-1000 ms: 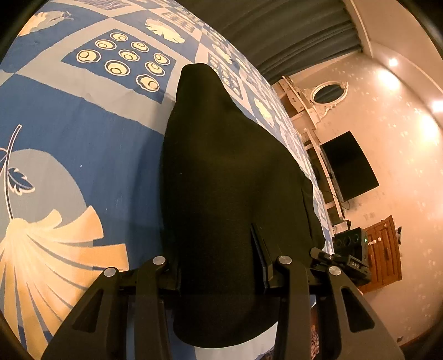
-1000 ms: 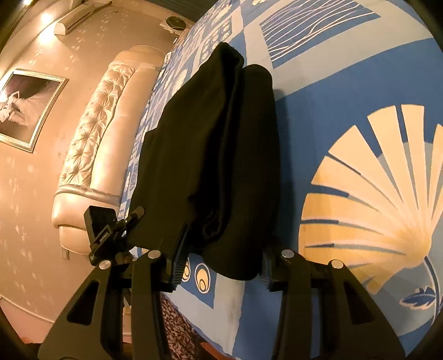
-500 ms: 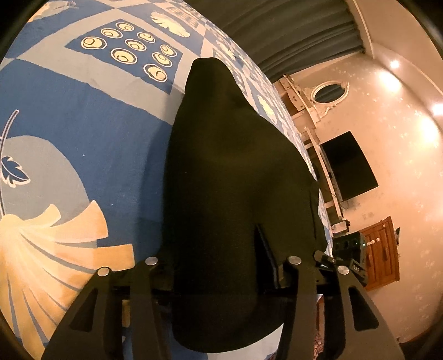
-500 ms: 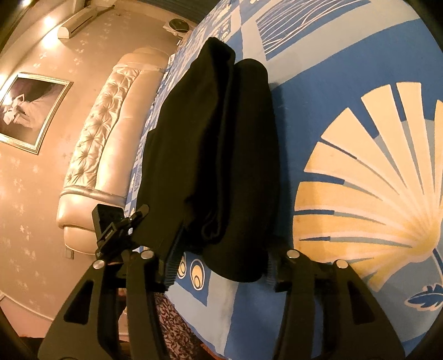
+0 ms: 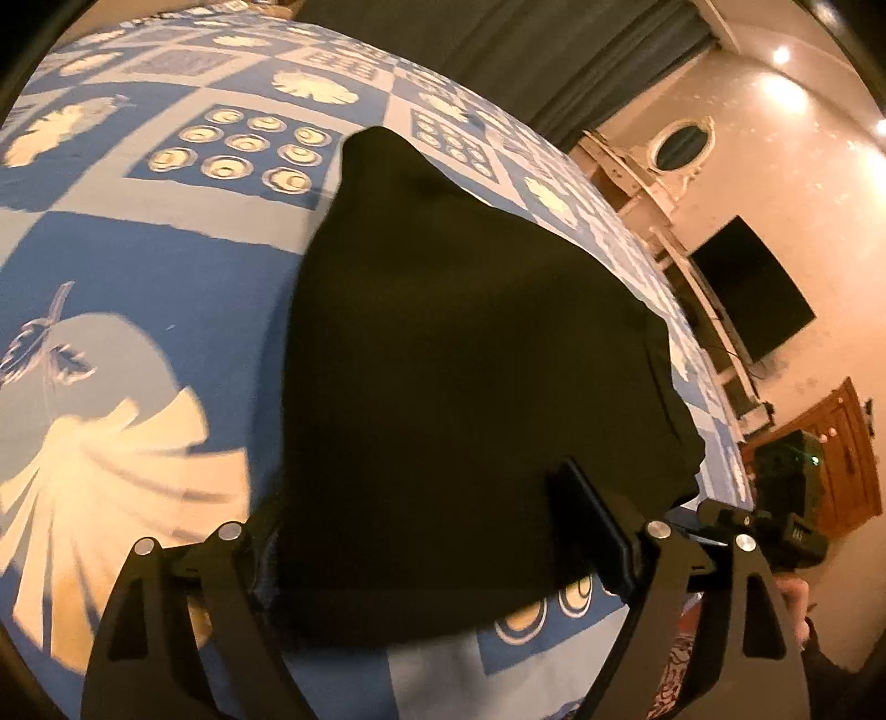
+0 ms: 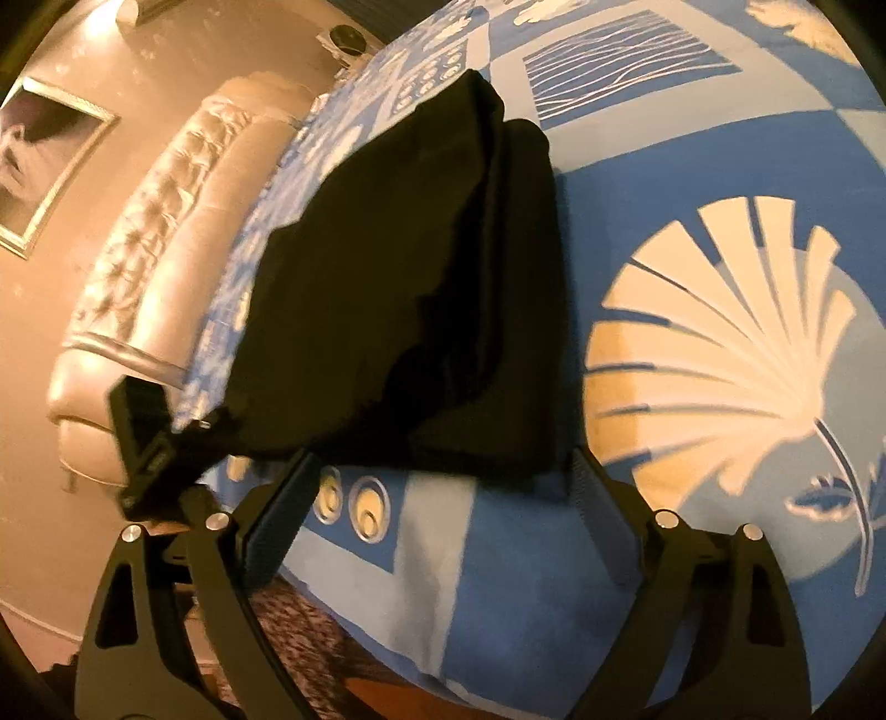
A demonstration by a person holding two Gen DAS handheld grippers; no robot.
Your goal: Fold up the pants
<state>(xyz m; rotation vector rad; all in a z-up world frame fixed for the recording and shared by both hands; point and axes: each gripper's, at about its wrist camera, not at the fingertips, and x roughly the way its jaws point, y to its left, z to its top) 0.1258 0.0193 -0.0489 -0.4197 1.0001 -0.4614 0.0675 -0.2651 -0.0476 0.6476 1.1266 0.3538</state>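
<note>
The black pants (image 5: 459, 365) lie folded in a thick stack on the blue patterned bedspread (image 5: 166, 288). In the left wrist view my left gripper (image 5: 443, 559) is open, its fingers spread on either side of the stack's near edge. In the right wrist view the pants (image 6: 410, 288) show layered folds; my right gripper (image 6: 443, 493) is open just short of their near edge, over bare bedspread (image 6: 498, 570). The other gripper (image 6: 149, 437) shows at the stack's left corner.
The bed edge runs close below both grippers. A tufted headboard (image 6: 160, 221) and framed picture (image 6: 39, 160) are at the left. A wall TV (image 5: 753, 288), a white mirror shelf (image 5: 664, 160), dark curtains (image 5: 498, 50) and a wooden cabinet (image 5: 830, 454) stand beyond the bed.
Both grippers have drawn back from the pants toward the bed edge. The right gripper's jaws now stand clear of the cloth. The folded stack stays flat on the bed.
</note>
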